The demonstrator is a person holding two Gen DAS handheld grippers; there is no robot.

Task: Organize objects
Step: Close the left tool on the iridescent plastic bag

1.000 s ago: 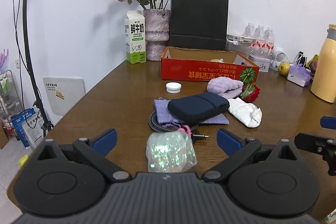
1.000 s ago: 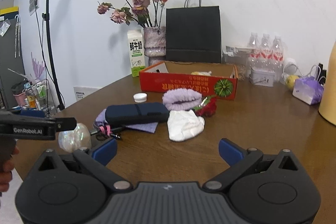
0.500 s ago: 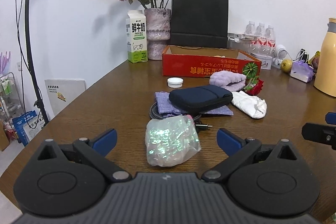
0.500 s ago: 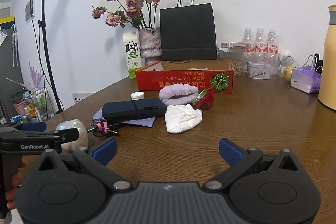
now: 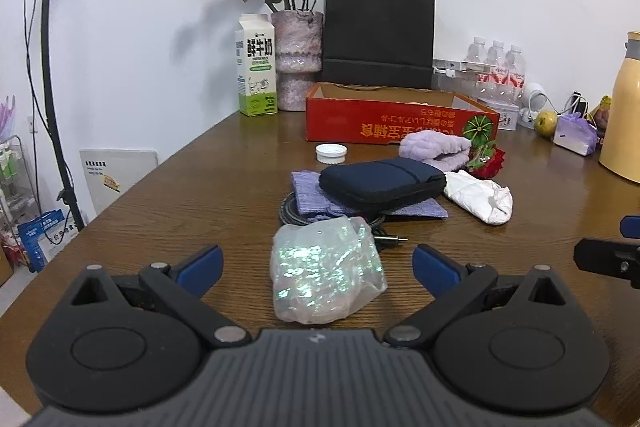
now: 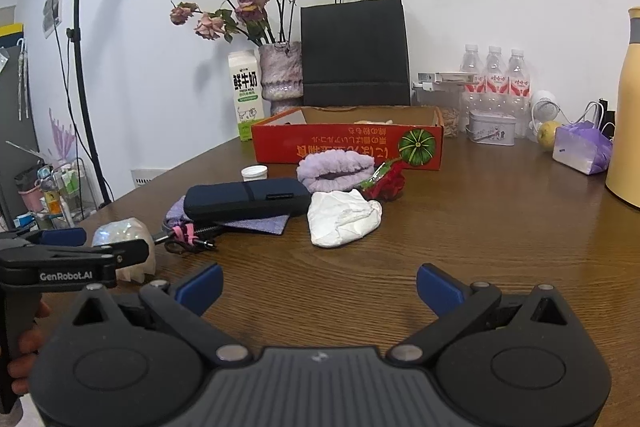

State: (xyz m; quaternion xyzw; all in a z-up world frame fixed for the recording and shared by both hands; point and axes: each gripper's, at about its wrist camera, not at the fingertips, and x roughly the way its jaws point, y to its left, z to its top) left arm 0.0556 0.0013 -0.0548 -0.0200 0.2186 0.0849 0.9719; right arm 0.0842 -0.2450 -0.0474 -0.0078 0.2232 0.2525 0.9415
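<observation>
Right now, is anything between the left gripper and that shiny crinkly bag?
Nothing visible. The shiny bag lies on bare table directly between the open left gripper fingers, with the dark pouch and cable behind it.

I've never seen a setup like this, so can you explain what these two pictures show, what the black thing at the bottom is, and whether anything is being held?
Each picture comes from a camera mounted on a hand-held two-finger grasping tool, looking forward along its blue-tipped fingers. A person holds one in each hand. The left tool is open, with a crinkly iridescent plastic bag lying between its fingers, not gripped. The right tool is open over bare wood, holding nothing. On the brown wooden table lie a navy zip pouch on a purple cloth, a crumpled white cloth, a fluffy lilac headband, a white bottle cap and a red cardboard box.
</observation>
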